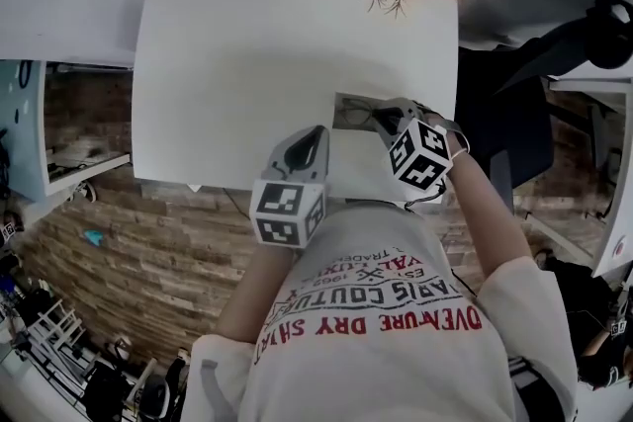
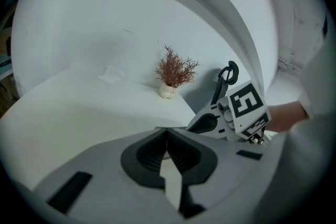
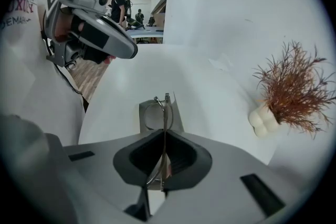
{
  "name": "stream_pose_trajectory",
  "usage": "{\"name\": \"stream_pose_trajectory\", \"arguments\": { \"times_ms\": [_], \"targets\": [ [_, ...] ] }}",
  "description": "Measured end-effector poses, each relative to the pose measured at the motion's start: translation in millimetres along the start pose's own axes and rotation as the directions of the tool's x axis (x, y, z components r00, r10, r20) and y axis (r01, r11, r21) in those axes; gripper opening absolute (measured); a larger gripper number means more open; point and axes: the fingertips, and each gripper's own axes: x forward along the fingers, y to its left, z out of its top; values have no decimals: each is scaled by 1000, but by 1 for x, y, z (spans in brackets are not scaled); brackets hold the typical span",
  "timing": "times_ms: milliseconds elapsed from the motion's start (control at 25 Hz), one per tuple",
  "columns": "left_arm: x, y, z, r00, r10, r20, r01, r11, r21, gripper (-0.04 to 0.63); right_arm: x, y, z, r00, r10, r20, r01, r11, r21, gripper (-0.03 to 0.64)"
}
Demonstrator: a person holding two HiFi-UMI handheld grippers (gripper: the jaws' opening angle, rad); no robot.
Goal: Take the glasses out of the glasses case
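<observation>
The white table (image 1: 247, 64) fills the scene. A small plant (image 3: 291, 86) in a white pot stands on it, well ahead of the right jaws and to their right.

The left gripper (image 2: 167, 135) hangs to the left of the right jaws and above them. Its jaws are drawn together and I see nothing between them.

The right gripper (image 3: 164, 136) points steeply down. Its jaws stand narrow and pinch the thin metal frame of the glasses.

The grey glasses case (image 3: 177, 122) lies open on the table just beyond the tips of the right jaws.

The glasses (image 3: 165, 113) stand on edge between the right pads, and one round lens reaches forward over the case. I cannot tell whether they touch the case.

I judge that the step in hand is the lift out of the case: the grip is made, but the glasses are not yet clear of it. The next move calls for a straight, slow rise with a steady pinch. If the case comes up with the frame, the left gripper can hold it down.
</observation>
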Motion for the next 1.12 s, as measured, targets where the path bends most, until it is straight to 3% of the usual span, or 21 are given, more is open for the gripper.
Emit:
{"name": "stream_pose_trajectory", "arguments": {
  "times_ms": [280,480,640,800,1120],
  "targets": [
    [-9,-11,20,999,-29,46,26,998,56,7,-37,-10,23,987,-126,103,117,989,90,26],
    [-16,-16,47,994,-48,101,37,993,110,7,-68,-19,35,952,-252,174,211,952,223,26],
    [-18,-25,67,986,-87,140,65,985,158,6,-94,-29,47,905,-358,228,266,897,353,26],
    [-28,-43,75,979,-118,163,86,978,192,7,-119,-27,55,862,-427,272,270,842,467,26],
    [-41,-55,108,959,-158,237,95,961,259,6,-162,-43,58,731,-611,305,288,681,673,26]
  ]
}}
